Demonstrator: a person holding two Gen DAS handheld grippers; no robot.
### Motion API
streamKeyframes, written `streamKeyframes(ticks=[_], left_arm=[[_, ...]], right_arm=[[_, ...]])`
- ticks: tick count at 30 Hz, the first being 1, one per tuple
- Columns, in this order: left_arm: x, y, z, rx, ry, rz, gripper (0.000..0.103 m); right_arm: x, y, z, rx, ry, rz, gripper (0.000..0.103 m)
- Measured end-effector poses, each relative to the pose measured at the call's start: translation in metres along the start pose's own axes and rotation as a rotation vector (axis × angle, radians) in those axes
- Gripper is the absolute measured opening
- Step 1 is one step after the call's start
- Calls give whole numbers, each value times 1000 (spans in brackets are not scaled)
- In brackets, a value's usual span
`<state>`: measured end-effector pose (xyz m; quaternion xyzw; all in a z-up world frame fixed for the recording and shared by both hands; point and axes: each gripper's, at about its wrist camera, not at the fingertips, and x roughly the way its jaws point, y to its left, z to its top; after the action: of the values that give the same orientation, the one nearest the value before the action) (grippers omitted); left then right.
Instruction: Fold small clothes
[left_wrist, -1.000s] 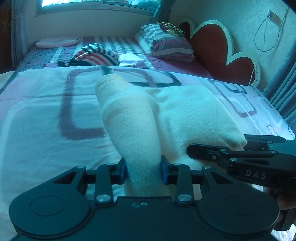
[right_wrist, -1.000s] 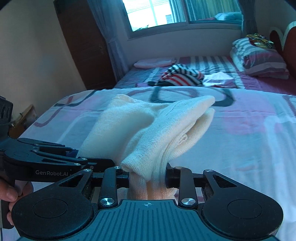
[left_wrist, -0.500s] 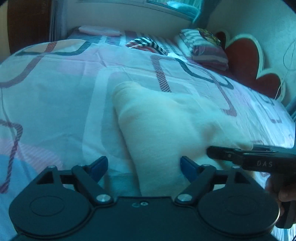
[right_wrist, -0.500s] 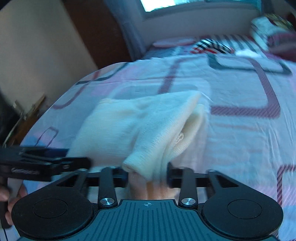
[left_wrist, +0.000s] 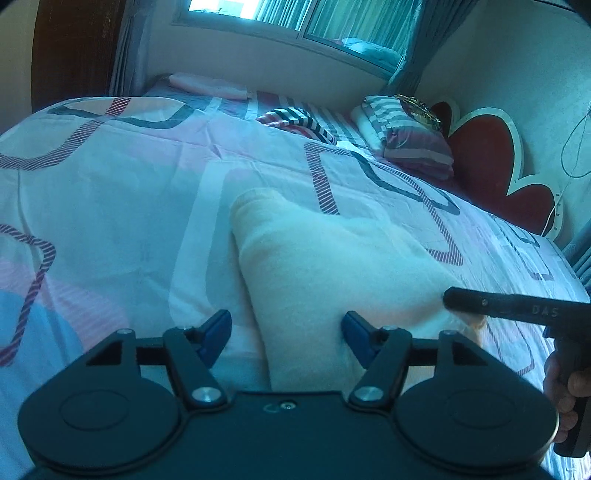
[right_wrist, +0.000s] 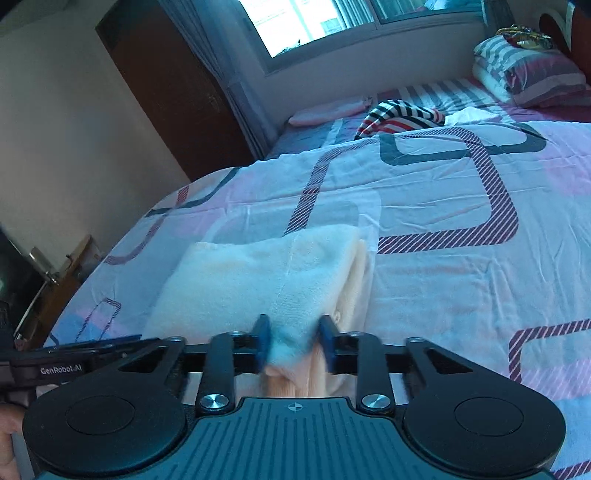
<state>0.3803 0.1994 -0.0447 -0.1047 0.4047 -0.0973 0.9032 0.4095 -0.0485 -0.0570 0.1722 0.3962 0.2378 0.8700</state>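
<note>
A folded cream knit garment (left_wrist: 325, 273) lies flat on the patterned bedsheet (left_wrist: 110, 192). My left gripper (left_wrist: 286, 338) is open, its blue pads either side of the garment's near edge without pinching it. My right gripper (right_wrist: 294, 341) is shut on the garment's near edge (right_wrist: 291, 343); the rest of the garment (right_wrist: 258, 273) lies on the sheet ahead. The right gripper's fingers also show in the left wrist view (left_wrist: 509, 308), at the garment's right corner.
A striped red, white and dark garment (right_wrist: 399, 116) and a pink cloth (right_wrist: 325, 110) lie at the far end of the bed. Striped pillows (left_wrist: 402, 136) sit by a red heart-shaped headboard (left_wrist: 491, 162). A wooden door (right_wrist: 173, 96) and a window lie beyond.
The garment went from lifted to lying flat on the sheet. My left gripper opened and let go of it. My right gripper stays closed on its edge.
</note>
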Motion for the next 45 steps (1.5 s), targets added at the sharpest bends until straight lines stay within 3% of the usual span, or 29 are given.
streamKeyframes(ticks=[1, 5, 9, 10, 12, 14, 17, 20, 21, 23, 25, 27, 28, 29, 30, 31, 32, 35, 37, 40, 42, 45], left_arm=[[3, 1, 2, -4, 8, 10, 65], [11, 7, -2, -26, 20, 30, 68], [11, 14, -5, -77, 24, 20, 70], [7, 10, -2, -67, 21, 34, 68], [-7, -2, 5, -29, -18, 52, 53], [-17, -13, 12, 17, -41, 48, 54], [-14, -24, 7, 16, 28, 4, 59], [-16, -32, -17, 46, 52, 56, 66], [-20, -31, -27, 40, 56, 70, 66], [-28, -23, -47, 3, 75, 44, 67], [-32, -15, -63, -54, 102, -12, 64], [-37, -9, -72, -85, 94, -54, 61], [-38, -7, -72, -105, 99, -72, 59], [-38, -3, -72, -132, 109, -102, 48], [-36, -1, -71, -155, 124, -131, 31], [-33, 0, -70, -165, 141, -149, 28], [-32, -3, -70, -146, 141, -144, 23], [-40, -6, -63, -100, 114, -146, 16], [-53, -7, -60, -76, 77, -135, 15], [-56, -8, -64, -27, 83, -102, 15], [-49, -11, -74, 21, 113, -52, 29], [-58, -17, -88, 75, 89, 0, 36]], right_arm=[[1, 1, 0, -25, -6, -6, 8], [15, 3, -12, -156, 9, -36, 7], [16, -15, -14, -75, 20, -12, 8], [13, -11, -10, -88, 26, -20, 8], [-3, -3, -3, -110, -25, -41, 8], [-14, 4, 4, -129, -50, -35, 8], [-21, 12, 9, -127, -28, -24, 8], [-29, 10, -5, -81, 38, -9, 9], [-33, 7, -14, -62, 53, -9, 11], [-39, 2, -33, -24, 81, -2, 45], [-39, -1, -51, 20, 125, 19, 51], [-32, -4, -66, 79, 185, 60, 51], [-33, -2, -71, 83, 172, 61, 51], [-34, 1, -74, 89, 167, 56, 51], [-34, 2, -74, 116, 170, 65, 51], [-33, 2, -75, 148, 183, 91, 43], [-31, 1, -76, 185, 198, 112, 27], [-35, 3, -77, 221, 187, 120, 23], [-45, 6, -76, 241, 164, 146, 22], [-47, 12, -82, 194, 162, 98, 21], [-43, 11, -90, 143, 159, 39, 22], [-51, 19, -103, 33, 121, 3, 23]])
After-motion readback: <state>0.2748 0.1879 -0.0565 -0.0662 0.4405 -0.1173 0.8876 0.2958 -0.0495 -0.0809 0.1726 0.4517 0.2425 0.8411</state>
